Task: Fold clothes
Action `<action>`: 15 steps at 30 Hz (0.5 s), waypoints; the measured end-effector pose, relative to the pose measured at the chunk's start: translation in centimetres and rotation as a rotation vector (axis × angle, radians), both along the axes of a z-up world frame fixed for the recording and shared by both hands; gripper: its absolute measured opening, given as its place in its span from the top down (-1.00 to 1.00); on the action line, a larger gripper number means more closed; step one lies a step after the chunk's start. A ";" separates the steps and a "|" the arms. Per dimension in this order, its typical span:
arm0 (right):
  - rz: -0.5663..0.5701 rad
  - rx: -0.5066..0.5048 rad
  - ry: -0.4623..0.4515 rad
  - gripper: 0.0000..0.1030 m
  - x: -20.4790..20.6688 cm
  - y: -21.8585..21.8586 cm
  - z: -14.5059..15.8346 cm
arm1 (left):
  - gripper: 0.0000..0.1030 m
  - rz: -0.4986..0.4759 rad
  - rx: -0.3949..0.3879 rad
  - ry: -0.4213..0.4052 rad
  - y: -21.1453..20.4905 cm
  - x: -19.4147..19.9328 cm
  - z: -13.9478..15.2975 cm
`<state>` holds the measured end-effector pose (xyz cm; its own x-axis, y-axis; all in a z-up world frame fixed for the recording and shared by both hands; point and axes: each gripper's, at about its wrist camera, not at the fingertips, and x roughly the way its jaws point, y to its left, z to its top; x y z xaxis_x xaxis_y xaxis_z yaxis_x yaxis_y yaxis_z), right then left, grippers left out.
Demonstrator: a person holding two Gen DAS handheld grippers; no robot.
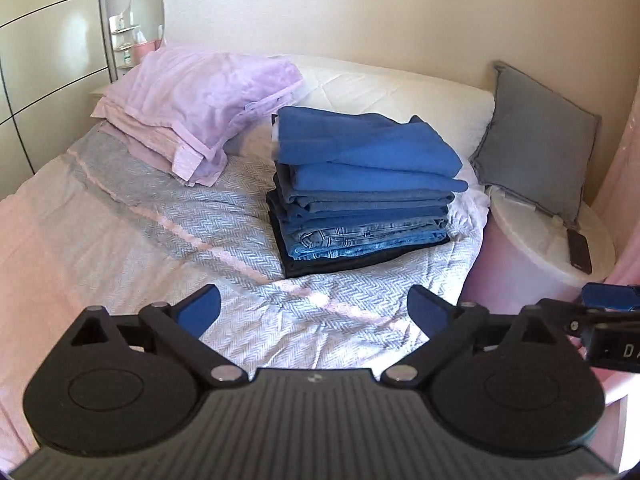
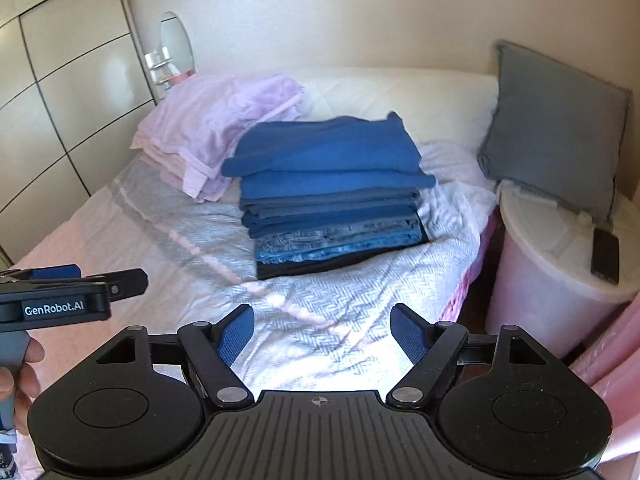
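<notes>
A: Left wrist view: left gripper (image 1: 314, 312) jaws spread wide, nothing between them, held above the near part of the bed (image 1: 120, 248). Blue pads (image 1: 200, 310) face only the herringbone bedspread (image 1: 240, 248).

B: Right one?

A: Right gripper (image 2: 322, 334) same story, jaws wide apart and holding nothing, over the near edge of the bed. The two grippers sit side by side; each shows at the edge of the other's view.

B: Clothes?

A: Stack of folded clothes (image 1: 360, 192) sits mid-bed, well apart from both grippers. Bright blue pieces on top, duller blue layers under them, denim (image 1: 360, 240) lower down, a dark garment (image 1: 320, 266) at the bottom. Top piece is a bit rumpled, edges not flush.

B: Anything else on the bed?

A: Lilac pile (image 1: 200, 112) to the left of the stack, near the head end, looks like pillows or bedding, can't tell which. White pillow (image 1: 380, 88) behind the stack against the wall.

B: Off the bed?

A: White round container (image 1: 552, 248) just right of the bed, lid on. Grey cushion (image 1: 536, 140) leans upright on it against the wall, dark phone (image 1: 580, 250) lies flat on the lid. Wardrobe doors (image 1: 40, 80) on the left, oval mirror (image 1: 146, 12) in the corner. A hand (image 2: 20, 376) on the left gripper's handle shows in the right wrist view.
</notes>
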<state>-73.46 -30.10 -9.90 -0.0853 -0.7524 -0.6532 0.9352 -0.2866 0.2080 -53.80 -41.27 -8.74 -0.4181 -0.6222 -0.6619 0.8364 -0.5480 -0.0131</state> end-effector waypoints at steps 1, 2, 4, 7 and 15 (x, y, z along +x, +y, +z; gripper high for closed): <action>-0.001 -0.005 0.007 -0.52 0.1 -0.1 0.4 | -0.91 0.005 0.007 0.005 0.0 -0.1 0.2; -0.003 -0.014 0.015 -0.52 0.1 -0.1 0.7 | -0.91 0.014 0.014 0.004 -0.1 -0.2 0.4; -0.009 -0.019 0.032 -0.52 0.1 -0.4 1.4 | -0.91 0.030 0.019 0.000 -0.1 -0.3 0.7; -0.018 -0.022 0.041 -0.52 0.0 -0.8 2.2 | -0.91 0.050 0.009 -0.005 0.0 -0.4 1.2; -0.018 0.011 0.078 -0.52 0.4 -1.4 2.7 | -0.91 0.061 -0.037 -0.002 0.2 -0.3 2.0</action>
<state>-73.03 -31.47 -7.19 -0.1496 -0.7430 -0.6524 0.9432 -0.3052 0.1312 -54.11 -41.04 -6.72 -0.3775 -0.6705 -0.6387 0.8681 -0.4963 0.0080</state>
